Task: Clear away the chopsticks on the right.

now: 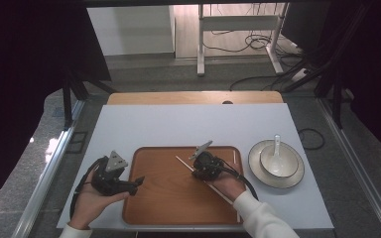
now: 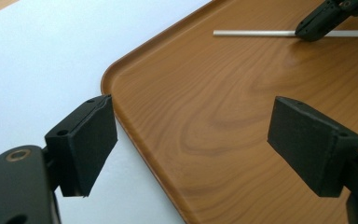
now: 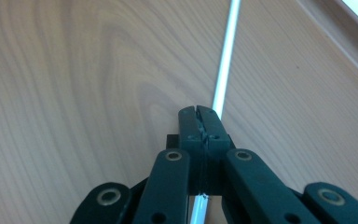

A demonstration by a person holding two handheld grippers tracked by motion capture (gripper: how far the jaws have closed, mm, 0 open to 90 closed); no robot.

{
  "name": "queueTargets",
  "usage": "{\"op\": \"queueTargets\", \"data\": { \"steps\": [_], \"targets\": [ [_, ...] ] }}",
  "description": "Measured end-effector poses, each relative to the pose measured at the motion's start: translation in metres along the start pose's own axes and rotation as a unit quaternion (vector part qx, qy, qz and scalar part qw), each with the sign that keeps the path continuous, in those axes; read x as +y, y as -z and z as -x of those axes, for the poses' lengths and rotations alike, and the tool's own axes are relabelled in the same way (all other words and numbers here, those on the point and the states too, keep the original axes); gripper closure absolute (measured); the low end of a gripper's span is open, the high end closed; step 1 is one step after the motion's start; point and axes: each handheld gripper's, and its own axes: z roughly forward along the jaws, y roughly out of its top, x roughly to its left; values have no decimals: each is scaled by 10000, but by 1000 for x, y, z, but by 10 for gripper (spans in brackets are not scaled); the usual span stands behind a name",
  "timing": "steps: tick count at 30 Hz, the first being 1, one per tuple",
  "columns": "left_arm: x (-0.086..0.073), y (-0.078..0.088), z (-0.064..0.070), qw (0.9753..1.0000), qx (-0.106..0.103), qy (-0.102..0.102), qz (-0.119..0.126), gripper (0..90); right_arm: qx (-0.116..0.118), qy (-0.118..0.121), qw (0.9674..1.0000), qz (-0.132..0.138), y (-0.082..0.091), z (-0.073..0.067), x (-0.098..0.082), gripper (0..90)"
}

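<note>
- Chopstick (image 3: 223, 70) lies on the tray (image 1: 154, 198), pinched mid-length in the right gripper's (image 3: 199, 122) pressed-together jaws.
- Left gripper (image 2: 191, 149) hovers spread over the tray's left edge.
- Risk: the thin, smooth stick pivoting or slipping when lifted.

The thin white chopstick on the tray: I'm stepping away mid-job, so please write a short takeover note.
Right gripper: fingers shut on the thin white chopstick, which lies low over the brown wooden tray.
Left gripper: open, holding nothing, at the tray's left edge.
A second white stick lies by the tray's right rim. White round bowl with white spoon sits on a plate right of the tray.
Done: chopstick gripped. Left: lifting and placing it.
</note>
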Motion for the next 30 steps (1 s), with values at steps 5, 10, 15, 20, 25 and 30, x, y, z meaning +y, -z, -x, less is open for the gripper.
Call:
{"op": "queueTargets", "data": {
  "steps": [5, 10, 15, 20, 25, 30],
  "targets": [
    [0, 1, 0, 10000, -5, -5, 14, 155, -144, -51, 9999, -79, 4, 2, -6, 897],
    [0, 1, -1, 10000, -4, -11, 3, 155, -207, -131, 9996, -122, 10, 5, -14, 898],
    [0, 1, -1, 10000, -1, -6, 7, 155, -263, -243, 9993, -143, 15, 9, -22, 898],
    [0, 1, -1, 10000, 1, -10, 8, 155, -385, -356, 9985, -181, 21, 14, -30, 898],
    [0, 1, -1, 10000, 5, -9, 9, 155, -555, -364, 9975, -249, 26, 16, -36, 898],
    [0, 0, -1, 10000, 2, -10, 10, 155, -618, -462, 9966, -276, 31, 22, -43, 898]
  ]
}}
